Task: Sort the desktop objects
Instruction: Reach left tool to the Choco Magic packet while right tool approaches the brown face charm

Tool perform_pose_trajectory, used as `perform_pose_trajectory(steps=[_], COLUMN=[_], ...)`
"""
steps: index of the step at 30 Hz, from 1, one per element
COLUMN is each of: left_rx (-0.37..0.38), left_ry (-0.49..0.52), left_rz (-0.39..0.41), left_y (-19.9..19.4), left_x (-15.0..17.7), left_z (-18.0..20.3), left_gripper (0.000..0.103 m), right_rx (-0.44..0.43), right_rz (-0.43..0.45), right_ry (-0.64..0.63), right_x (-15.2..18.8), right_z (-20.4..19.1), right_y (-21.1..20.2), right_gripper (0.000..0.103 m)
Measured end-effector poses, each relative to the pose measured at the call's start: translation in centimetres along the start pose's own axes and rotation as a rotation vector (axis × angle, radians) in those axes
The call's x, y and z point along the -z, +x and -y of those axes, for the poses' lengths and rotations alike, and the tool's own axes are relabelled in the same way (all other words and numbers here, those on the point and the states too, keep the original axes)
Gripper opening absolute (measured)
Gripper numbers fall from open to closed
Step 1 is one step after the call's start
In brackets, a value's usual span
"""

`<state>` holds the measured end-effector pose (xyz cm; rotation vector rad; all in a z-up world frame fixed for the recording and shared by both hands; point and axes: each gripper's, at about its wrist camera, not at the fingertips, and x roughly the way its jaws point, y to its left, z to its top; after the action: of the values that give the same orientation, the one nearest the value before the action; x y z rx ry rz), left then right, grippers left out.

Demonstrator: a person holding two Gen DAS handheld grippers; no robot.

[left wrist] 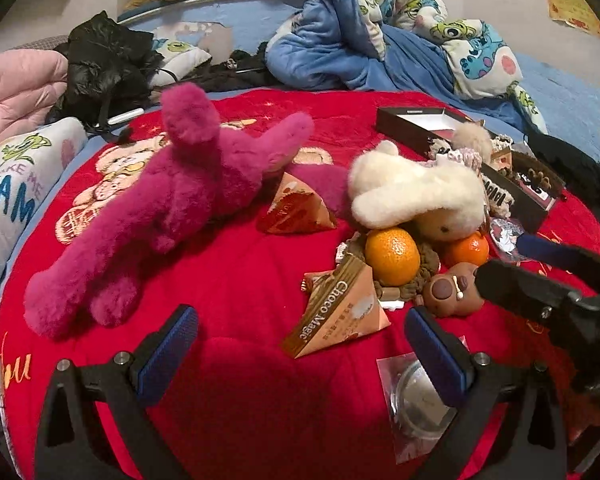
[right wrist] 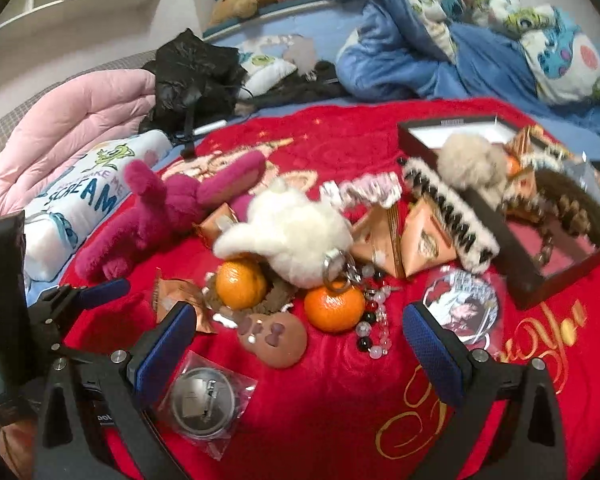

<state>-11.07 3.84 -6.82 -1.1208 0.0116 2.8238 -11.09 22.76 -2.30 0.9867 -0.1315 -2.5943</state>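
Spread over a bed, the red blanket (right wrist: 340,420) still carries a loose heap of tangerines (right wrist: 334,307), plush toys (left wrist: 172,208) and snack packets (left wrist: 340,320) beside a partly filled black box (right wrist: 540,280), so sorting looks barely begun, with left gripper (left wrist: 300,356) and right gripper (right wrist: 296,348) both wide open and empty.

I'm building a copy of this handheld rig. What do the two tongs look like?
Both look alike. The left tongs and right tongs have matte black plastic bodies with angular, forked arms. Each finger ends in a flat rectangular pad covered in textured dark blue material. Round silver bolts sit at the finger joints. No cables or sleeves are visible, and the small white lettering on one body is unreadable.
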Motion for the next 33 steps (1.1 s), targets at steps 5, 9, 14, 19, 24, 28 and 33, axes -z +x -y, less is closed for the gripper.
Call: perform_pose_trajectory(steps=[5,9,14,19,24,28,33], left_rx=[0.009,0.049,0.049,0.042,0.024,0.021,0.024], left_ry=[-0.016,-0.049,-0.047,-0.040,-0.016,-0.012,-0.027], left_rz=[-0.041,-0.079,-0.090,-0.106,-0.121,-0.118,-0.100], left_y=[1.3,2.2,2.5,2.9,3.4,3.6,3.5], left_x=[-0.5,-0.3,-0.2,-0.4,-0.5,-0.7,-0.8], left_z=[-0.5,-1.2,-1.1,-0.7,-0.1,0.0,-0.2], left_gripper=[0.103,0.103,0.102,0.101,0.100,0.094,0.081], right_rx=[-0.019,-0.041,-0.047,-0.070,-0.082,-0.073,-0.115], right_rz=[-0.032,-0.035,-0.060,-0.059,-0.067,-0.063,-0.093], right_ry=[0.044,0.049,0.017,0.026,0.039,0.021,0.052], right_x=[0.6,0.7,0.9,1.0,1.1,1.1,1.4], right_z=[1.0,1.0,0.1,0.0,0.3,0.0,0.5], right_y=[0.9,1.0,1.7,1.8,2.1,2.2,2.6], right_gripper=[0.102,0.102,0.101,0.100,0.089,0.077,0.054])
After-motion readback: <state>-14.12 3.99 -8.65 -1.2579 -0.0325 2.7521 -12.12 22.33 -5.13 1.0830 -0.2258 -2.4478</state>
